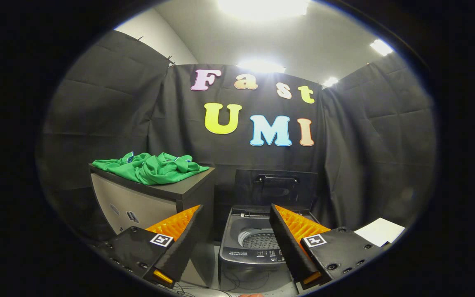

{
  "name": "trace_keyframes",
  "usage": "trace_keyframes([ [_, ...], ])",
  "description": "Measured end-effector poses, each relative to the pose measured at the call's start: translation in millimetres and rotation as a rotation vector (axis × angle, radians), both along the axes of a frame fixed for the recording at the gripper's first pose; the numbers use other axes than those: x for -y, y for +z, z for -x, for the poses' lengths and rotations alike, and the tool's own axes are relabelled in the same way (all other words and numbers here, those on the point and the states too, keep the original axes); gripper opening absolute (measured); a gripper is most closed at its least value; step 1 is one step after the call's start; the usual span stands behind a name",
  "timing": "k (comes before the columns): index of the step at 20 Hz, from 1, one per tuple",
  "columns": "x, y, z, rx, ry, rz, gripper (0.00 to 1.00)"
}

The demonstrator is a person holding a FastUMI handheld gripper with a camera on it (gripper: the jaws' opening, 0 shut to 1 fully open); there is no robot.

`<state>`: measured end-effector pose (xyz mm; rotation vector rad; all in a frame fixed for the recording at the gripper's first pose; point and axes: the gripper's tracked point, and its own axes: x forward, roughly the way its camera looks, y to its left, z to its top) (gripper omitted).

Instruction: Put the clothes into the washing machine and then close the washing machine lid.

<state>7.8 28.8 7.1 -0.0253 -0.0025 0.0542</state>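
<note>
A crumpled green garment (151, 167) lies on top of a dark cabinet (179, 190), up and to the left beyond my fingers. A small top-loading washing machine (254, 251) stands on the floor just ahead, seen between my fingers. Its lid (276, 186) is raised upright at the back, and the perforated drum (260, 239) looks empty. My gripper (235, 208) is open, fingers spread wide with nothing between them, well short of both the garment and the machine.
The cabinet stands right beside the washer's left side. A white sheet (379, 231) lies low on the right. Black cloth walls close the booth behind and on both sides. Thin cables (237, 284) trail on the floor before the machine.
</note>
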Motion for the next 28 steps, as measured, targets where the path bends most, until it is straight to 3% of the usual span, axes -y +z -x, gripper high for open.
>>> trace_keyframes([
  [9,-26.8,21.3,-19.7,-0.008,0.07,0.006,0.98],
  [17,-74.7,99.8,-66.6,0.027,0.164,-0.08,0.98],
  [22,-121.8,143.7,-107.3,-0.066,0.251,-0.135,0.98],
  [25,-146.2,161.5,-133.4,-0.12,0.263,-0.127,0.98],
  [28,-184.0,171.6,-153.4,-0.191,0.338,-0.104,0.96],
])
